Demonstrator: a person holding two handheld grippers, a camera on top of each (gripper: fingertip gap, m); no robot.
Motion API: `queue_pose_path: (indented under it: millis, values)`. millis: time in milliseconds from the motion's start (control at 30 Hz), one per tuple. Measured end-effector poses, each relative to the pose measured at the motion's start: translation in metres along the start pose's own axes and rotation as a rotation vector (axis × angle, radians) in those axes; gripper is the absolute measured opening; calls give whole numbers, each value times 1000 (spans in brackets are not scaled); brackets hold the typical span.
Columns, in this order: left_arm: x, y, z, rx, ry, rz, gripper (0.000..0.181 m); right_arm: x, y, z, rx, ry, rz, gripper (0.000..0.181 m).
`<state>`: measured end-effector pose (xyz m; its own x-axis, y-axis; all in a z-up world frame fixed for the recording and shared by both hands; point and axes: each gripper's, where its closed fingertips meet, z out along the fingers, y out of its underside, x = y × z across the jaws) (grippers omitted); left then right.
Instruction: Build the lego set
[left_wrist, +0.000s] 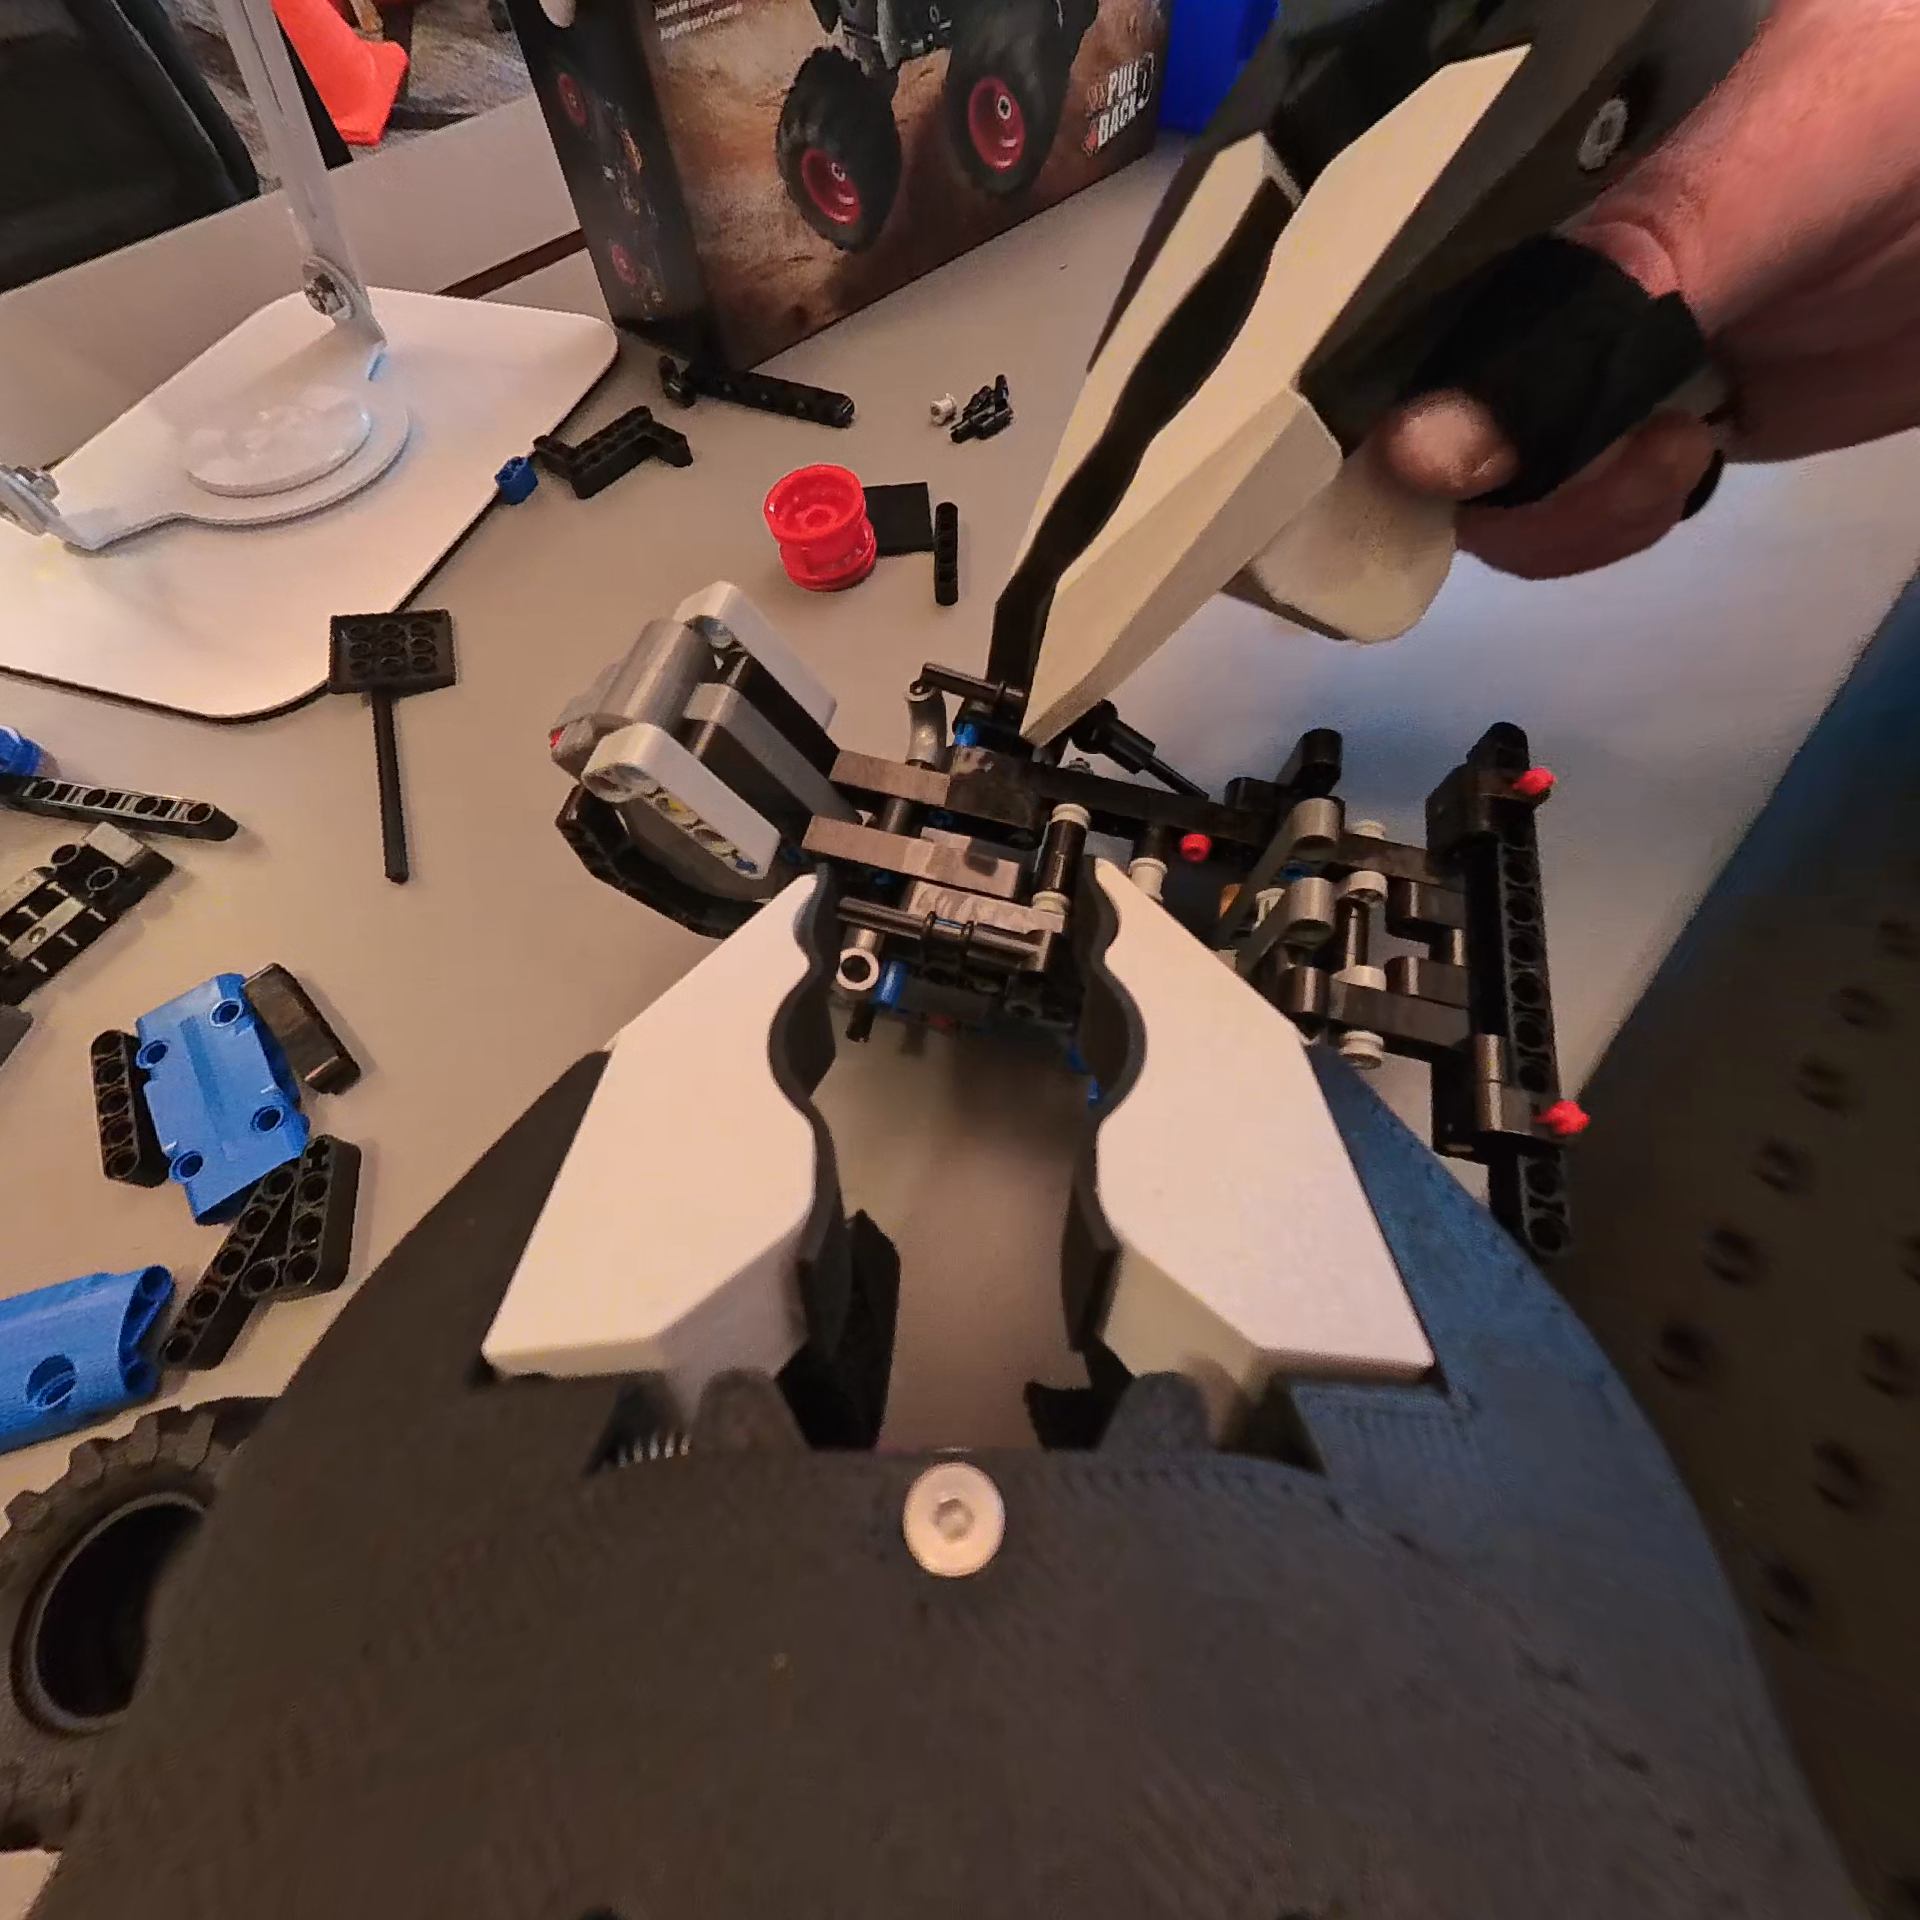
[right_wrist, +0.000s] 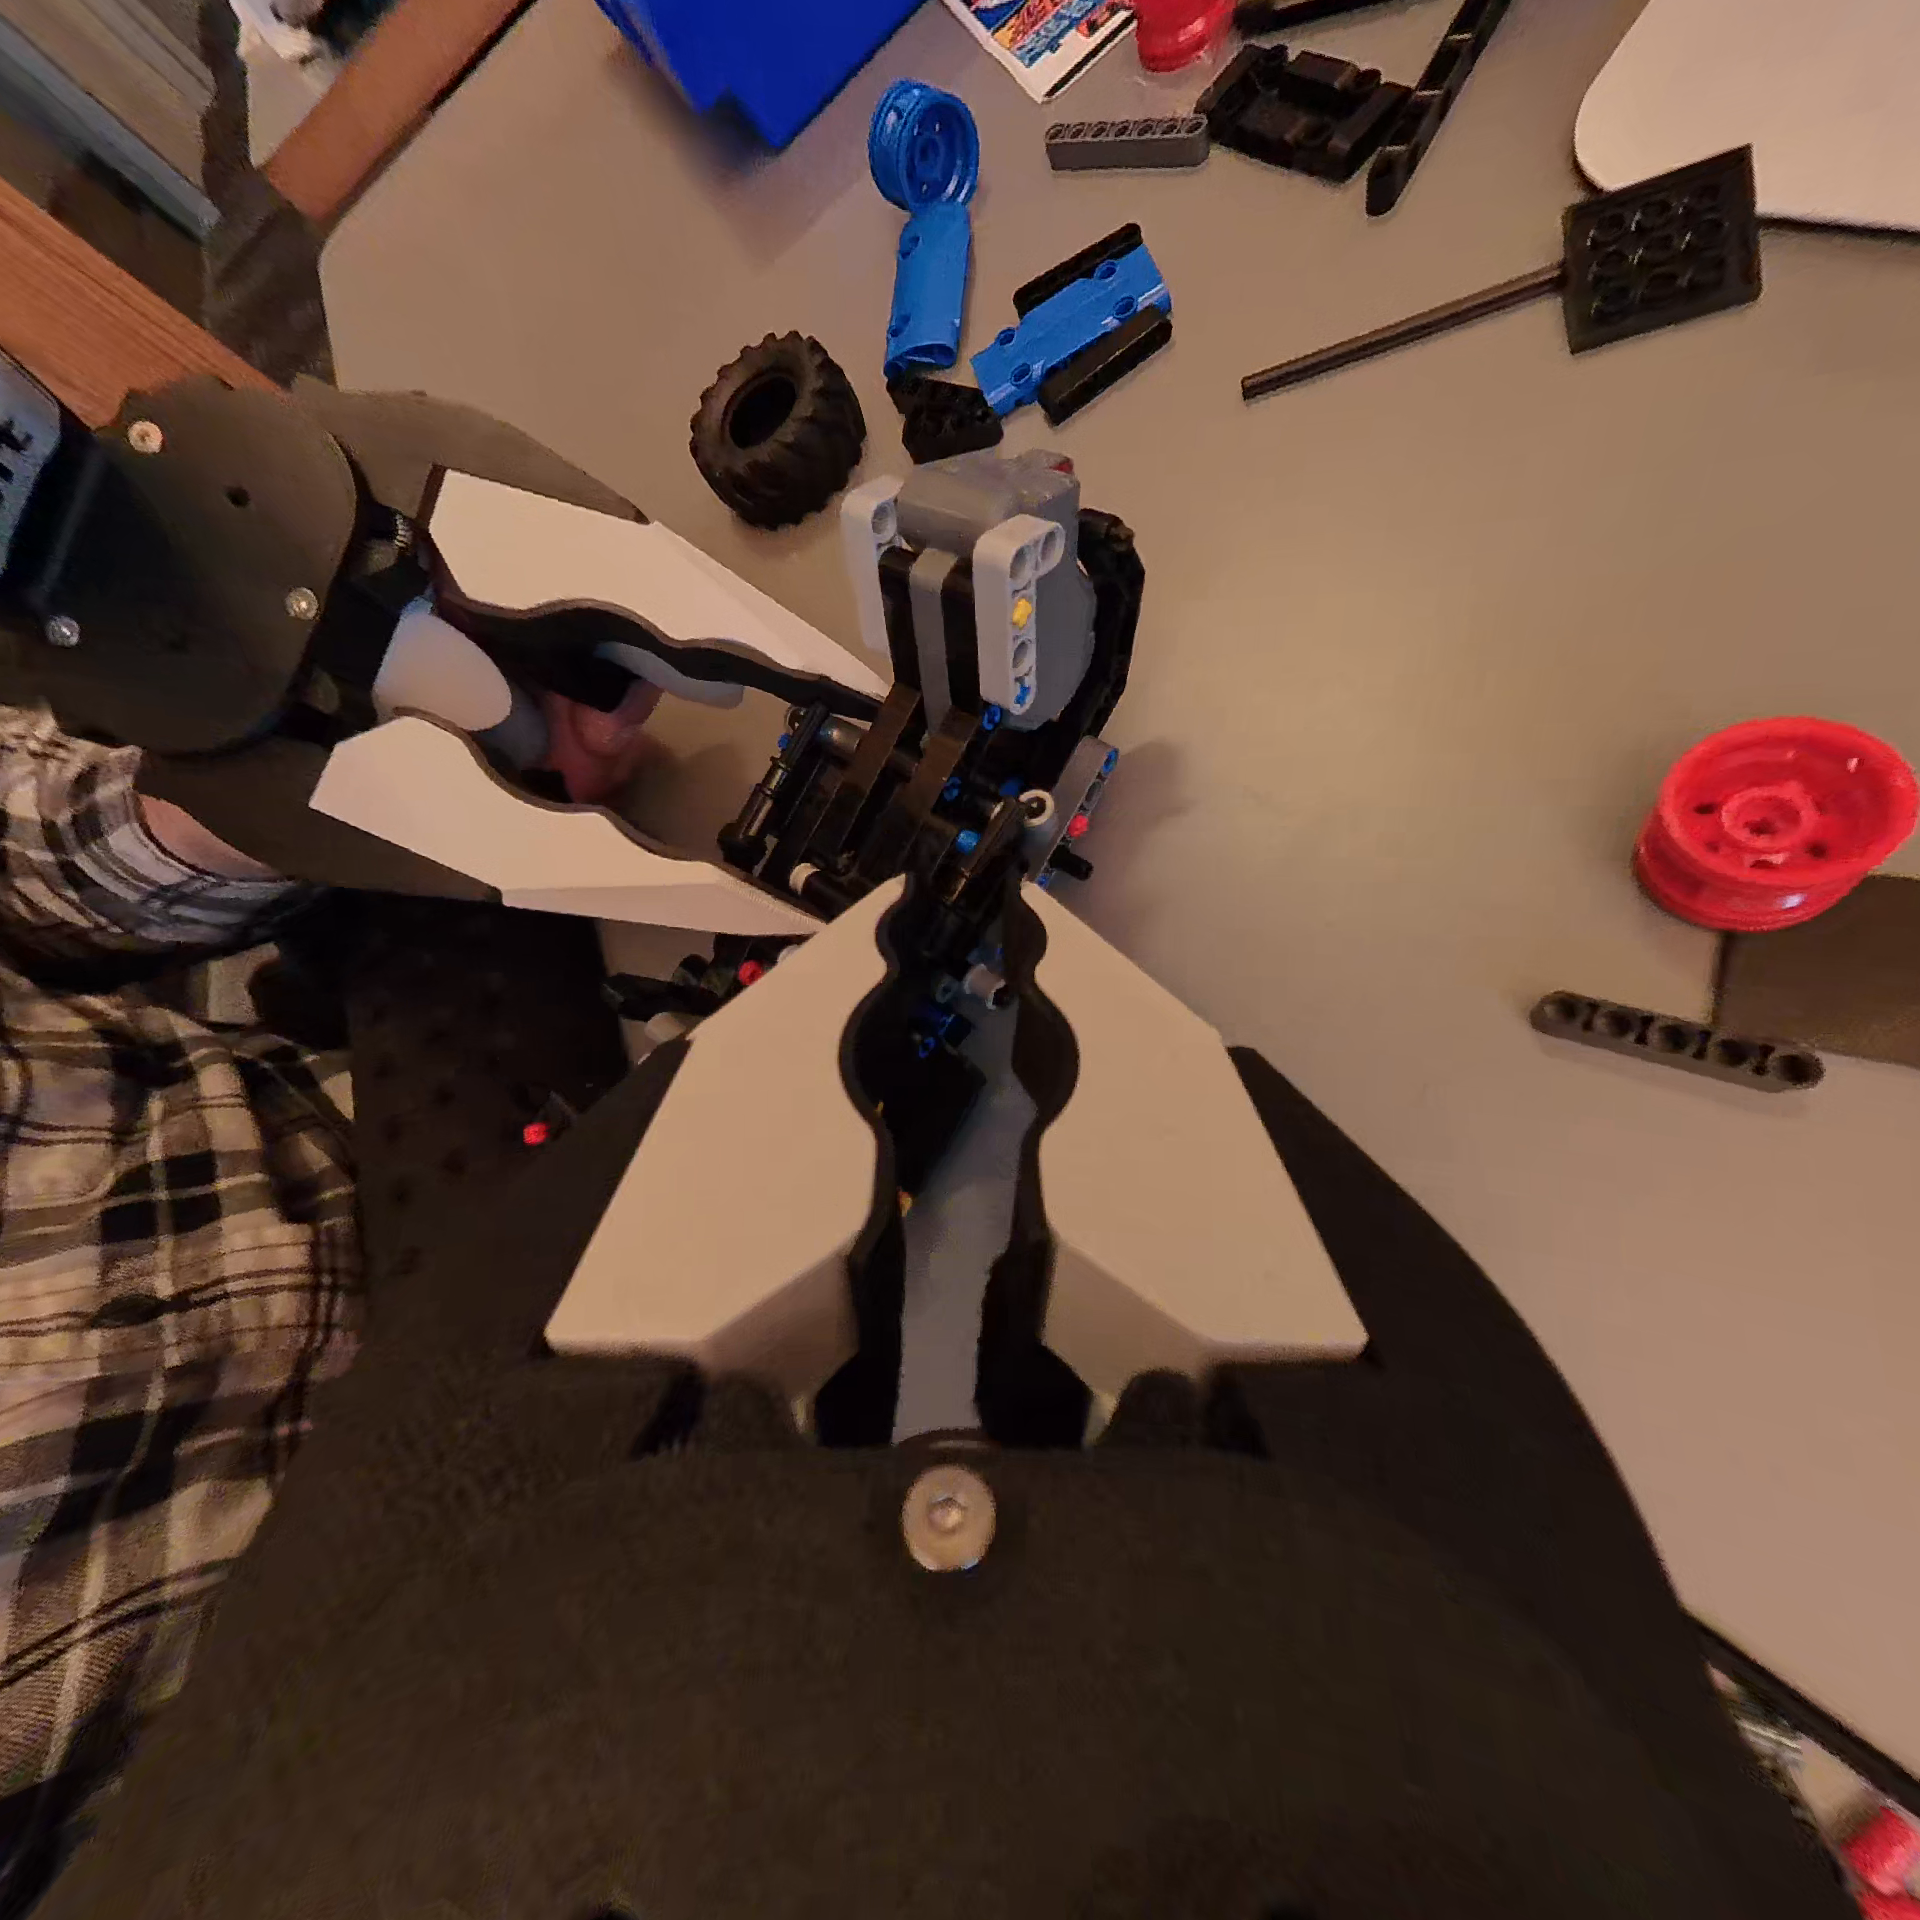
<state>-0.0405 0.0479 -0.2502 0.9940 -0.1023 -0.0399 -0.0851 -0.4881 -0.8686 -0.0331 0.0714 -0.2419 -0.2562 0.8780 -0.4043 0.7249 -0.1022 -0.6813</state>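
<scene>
The half-built truck frame (left_wrist: 997, 862) sits on the grey desk (left_wrist: 582, 582); the left claw (left_wrist: 951, 935) hugs its near end tight; the right claw (left_wrist: 1023, 717) is pinched nearly shut on a small black pin (left_wrist: 961, 683) at the top; I think the pin should be pushed straight in, slowly, while the left claw keeps the frame from tipping.

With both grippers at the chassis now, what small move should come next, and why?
Probably press the right gripper gently down: its tips sit on a black pin atop the chassis, which the left gripper clamps steady. Whether the pin is already seated I cannot tell.
</scene>
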Motion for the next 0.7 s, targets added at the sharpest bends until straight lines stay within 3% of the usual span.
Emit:
queue_pose_path:
  millis: [133, 333, 567, 700]
  values:
    - [1, 0, 0, -2, 0, 3, 43, -5, -2, 2, -26, 13, -77, 10]
    - [-1, 0, 1, 1, -6, 9, 43, -5, -1, 1, 21, -81, 28, 18]
    - [0, -1, 1, 4, 0, 5, 44, -7, 3, -5, 10, -113, 51, 8]
    - [-1, 0, 1, 3, -7, 6, 43, -7, 2, -3, 44, -158, 176, 8]
